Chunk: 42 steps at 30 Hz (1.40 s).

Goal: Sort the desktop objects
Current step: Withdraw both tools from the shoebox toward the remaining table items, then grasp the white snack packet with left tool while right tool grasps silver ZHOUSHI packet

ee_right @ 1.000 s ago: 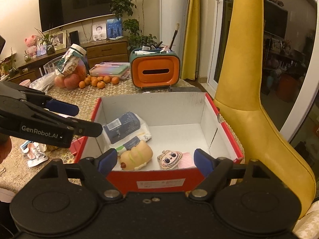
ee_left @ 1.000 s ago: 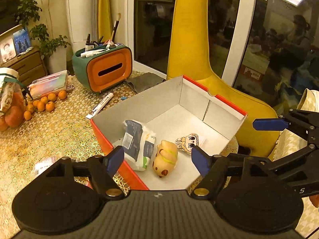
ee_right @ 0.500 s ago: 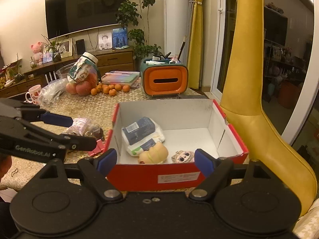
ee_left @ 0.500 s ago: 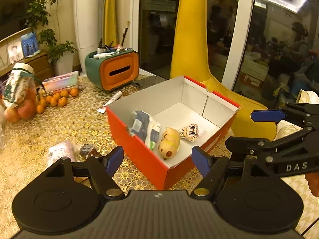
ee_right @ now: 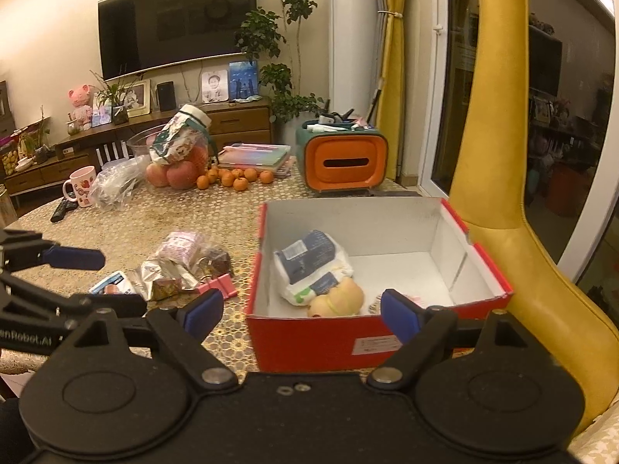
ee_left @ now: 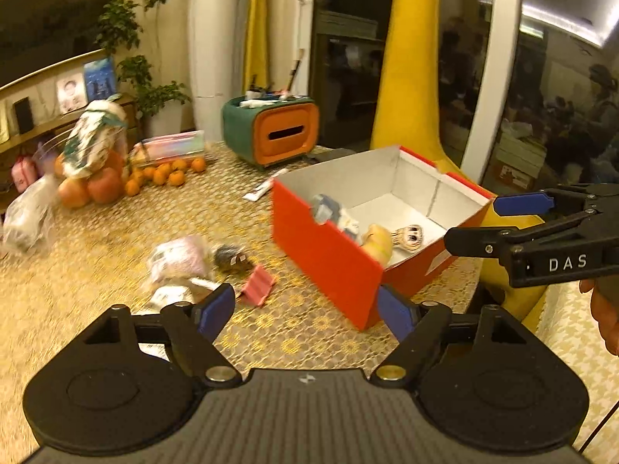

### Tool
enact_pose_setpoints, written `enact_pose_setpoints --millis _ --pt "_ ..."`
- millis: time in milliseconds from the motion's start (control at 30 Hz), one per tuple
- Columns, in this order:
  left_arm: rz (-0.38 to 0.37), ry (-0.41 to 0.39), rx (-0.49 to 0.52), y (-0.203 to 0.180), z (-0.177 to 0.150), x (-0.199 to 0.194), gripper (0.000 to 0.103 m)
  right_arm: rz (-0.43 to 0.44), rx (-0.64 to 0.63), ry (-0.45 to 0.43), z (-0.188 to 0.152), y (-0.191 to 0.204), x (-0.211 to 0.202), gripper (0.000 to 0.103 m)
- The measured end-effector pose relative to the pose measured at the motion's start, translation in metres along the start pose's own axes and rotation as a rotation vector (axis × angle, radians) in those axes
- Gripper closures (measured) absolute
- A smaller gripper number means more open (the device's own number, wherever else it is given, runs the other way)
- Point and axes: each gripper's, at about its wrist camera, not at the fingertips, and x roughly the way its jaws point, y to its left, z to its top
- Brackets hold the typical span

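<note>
Both claws, left claw (ee_left: 305,311) and right claw (ee_right: 300,311), have just spread wider with nothing between them. The leftover crinkly snack packets (ee_right: 170,266) sit heaped on the counter (ee_right: 216,216) just beside the red box (ee_right: 309,336). They're probably light, soft and slippery, so pinching across a packet's middle seems safest.

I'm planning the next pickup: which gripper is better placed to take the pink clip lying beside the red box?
Left, probably. The left gripper is open and empty just short of the pink clip; the right gripper faces the red box.
</note>
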Motion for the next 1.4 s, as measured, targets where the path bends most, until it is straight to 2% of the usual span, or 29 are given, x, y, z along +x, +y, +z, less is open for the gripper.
enact_pose_setpoints --millis 133,167,200,467,733,1267,1400 --pt "0.000 -0.007 -0.041 0.019 -0.014 -0.005 0.011 0.025 0.011 0.004 0.002 0.015 0.009 0.015" --pt "-0.006 -0.009 -0.043 0.023 -0.017 -0.006 0.003 0.031 0.011 0.005 0.002 0.020 0.011 0.015" --pt "-0.008 -0.017 -0.041 0.027 -0.021 -0.006 0.000 0.038 0.010 0.007 0.003 0.024 0.014 0.015" --pt "0.000 -0.031 -0.145 0.067 -0.049 0.002 0.000 0.071 -0.030 0.031 0.004 0.060 0.040 0.014" --pt "0.044 -0.044 -0.105 0.089 -0.065 0.017 0.000 0.118 -0.063 0.068 0.004 0.094 0.072 0.014" --pt "0.093 0.022 -0.098 0.137 -0.071 0.064 0.000 0.156 -0.108 0.135 0.009 0.137 0.142 0.014" --pt "0.084 0.047 -0.106 0.147 -0.072 0.075 0.000 0.157 -0.113 0.154 0.008 0.142 0.156 0.014"
